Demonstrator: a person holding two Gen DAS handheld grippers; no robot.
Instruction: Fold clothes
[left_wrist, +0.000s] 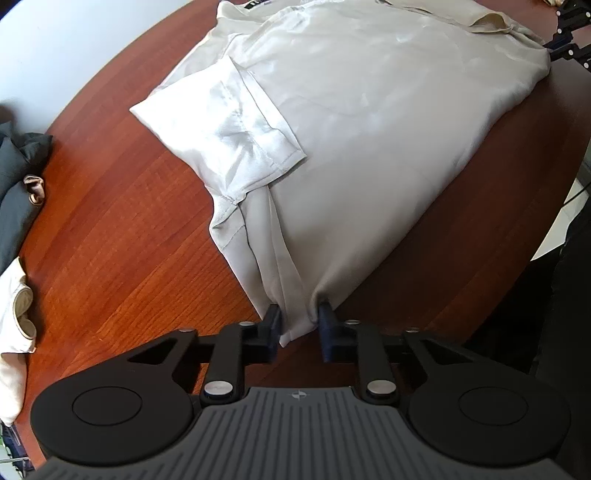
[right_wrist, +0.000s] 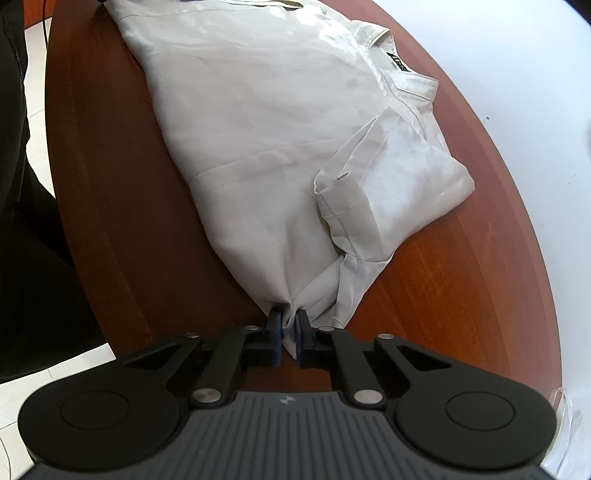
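Satin-smooth and pale grey-beige, the shirt (left_wrist: 369, 122) lies spread on a round reddish wood table (left_wrist: 110, 229) with visible grain. From the left wrist view its short sleeve (left_wrist: 229, 140) is folded in over the body, glossy and creased, with a stitched cuff edge. A bunched corner of the hem runs down between the fingers of the left claw (left_wrist: 298, 321); the black fingers with blue pads stand a little apart, closed in on that gathered fabric, which puckers at the right pad. At the left table edge sit a dark grey garment (left_wrist: 18, 177) and a cream one (left_wrist: 14, 325) (both crumpled). Part of the other claw shows at the far right corner of the shirt.

From the right wrist view, the same shirt (right_wrist: 258, 129) fans out from a pinched point, its collar (right_wrist: 402, 77) and black label at the far side and a second folded sleeve (right_wrist: 399, 181) on top. The right claw (right_wrist: 290, 330) is nearly together, its pads clamped on a thin pleat of hem, with cloth drawn into tight radiating folds above it. The table (right_wrist: 110, 221) is darker here, in shade.
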